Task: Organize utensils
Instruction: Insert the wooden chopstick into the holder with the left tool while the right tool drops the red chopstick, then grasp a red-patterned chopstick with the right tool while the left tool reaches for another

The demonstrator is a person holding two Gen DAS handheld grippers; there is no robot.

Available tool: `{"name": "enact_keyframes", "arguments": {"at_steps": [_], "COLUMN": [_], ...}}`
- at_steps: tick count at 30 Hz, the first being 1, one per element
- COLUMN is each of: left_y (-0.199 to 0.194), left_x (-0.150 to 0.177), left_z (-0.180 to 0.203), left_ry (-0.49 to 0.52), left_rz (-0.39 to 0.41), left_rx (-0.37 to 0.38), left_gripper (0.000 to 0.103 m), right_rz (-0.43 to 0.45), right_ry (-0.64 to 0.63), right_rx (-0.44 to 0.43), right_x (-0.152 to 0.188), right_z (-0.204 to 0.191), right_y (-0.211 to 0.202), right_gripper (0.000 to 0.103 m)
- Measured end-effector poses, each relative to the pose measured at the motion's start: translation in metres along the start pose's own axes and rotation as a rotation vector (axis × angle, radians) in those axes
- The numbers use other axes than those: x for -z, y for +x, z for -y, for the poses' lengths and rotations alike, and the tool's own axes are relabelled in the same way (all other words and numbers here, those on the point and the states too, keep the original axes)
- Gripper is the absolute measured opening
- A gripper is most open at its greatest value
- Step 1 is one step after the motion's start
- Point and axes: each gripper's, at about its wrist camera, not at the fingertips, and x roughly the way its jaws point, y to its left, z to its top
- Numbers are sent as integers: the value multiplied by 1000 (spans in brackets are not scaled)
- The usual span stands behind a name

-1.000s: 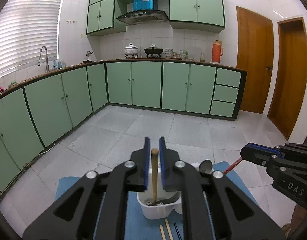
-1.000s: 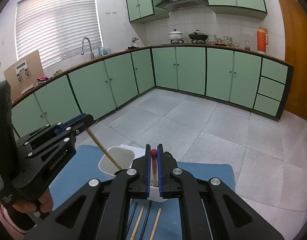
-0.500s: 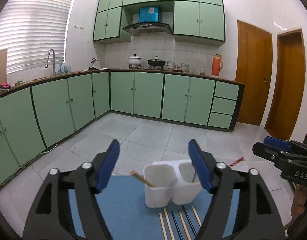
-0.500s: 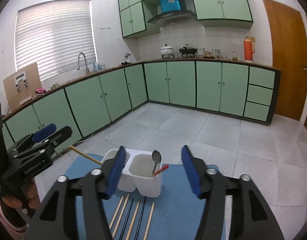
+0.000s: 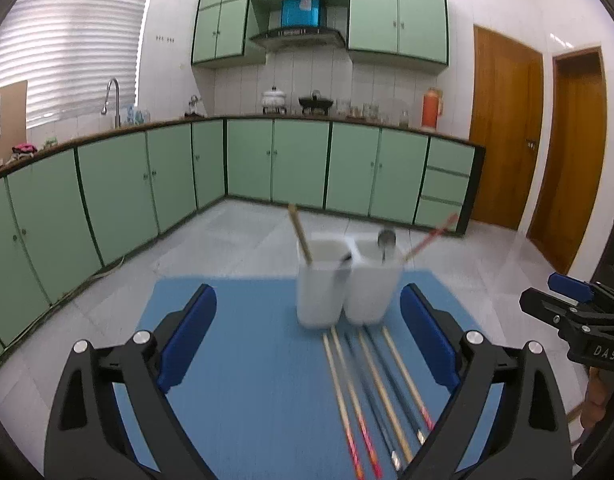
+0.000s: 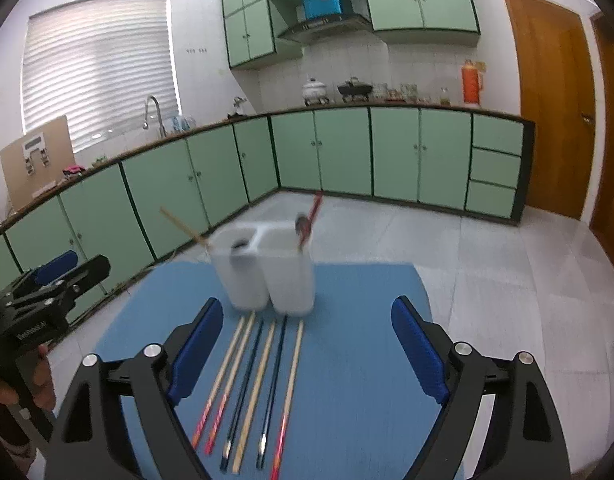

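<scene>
I stand in a kitchen whose green cabinets (image 5: 299, 168) run along the walls behind a blue mat (image 5: 251, 360) laid on the tiled floor (image 6: 507, 264). On the far part of that mat sits a white holder (image 5: 345, 280) with two compartments side by side. Seen from my left gripper, a wooden chopstick (image 5: 299, 234) leans out of the holder's left compartment, while a spoon (image 5: 386, 240) and a red-tipped chopstick (image 5: 429, 238) stand in its right compartment. On the near side of the holder, six loose chopsticks (image 6: 251, 376) lie in a row on the mat, roughly parallel, their far ends just short of the holder's base; some are pale wood with red ends and two are dark. My left gripper (image 5: 307, 344) hangs above the mat on the near side of the holder, its blue-padded jaws spread wide and holding nothing. My right gripper (image 6: 307, 344) is the same, jaws wide apart and empty, with the row of chopsticks showing between them. Everything near the holder looks a little blurred.
</scene>
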Motion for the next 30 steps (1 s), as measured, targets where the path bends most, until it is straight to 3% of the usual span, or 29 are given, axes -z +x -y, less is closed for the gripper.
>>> {"name": "enact_keyframes", "arguments": {"at_steps": [10, 17, 22, 30], "left_y": [-4, -2, -1, 1], "left_x": [70, 100, 116, 130], "left_z": [-9, -10, -1, 2], "left_ry": [9, 6, 31, 25], "left_rz": [-171, -255, -289, -322], "left_rx": [-13, -18, -22, -26], "left_gripper": [91, 91, 91, 91], "right_rz": [-140, -217, -257, -323], "right_ry": [38, 41, 15, -15], "right_rx": [28, 26, 25, 2], "right_x": [79, 112, 130, 152], "right_z": [-2, -6, -13, -25], "right_y": [2, 6, 9, 20], "right_gripper": [84, 83, 71, 38]}}
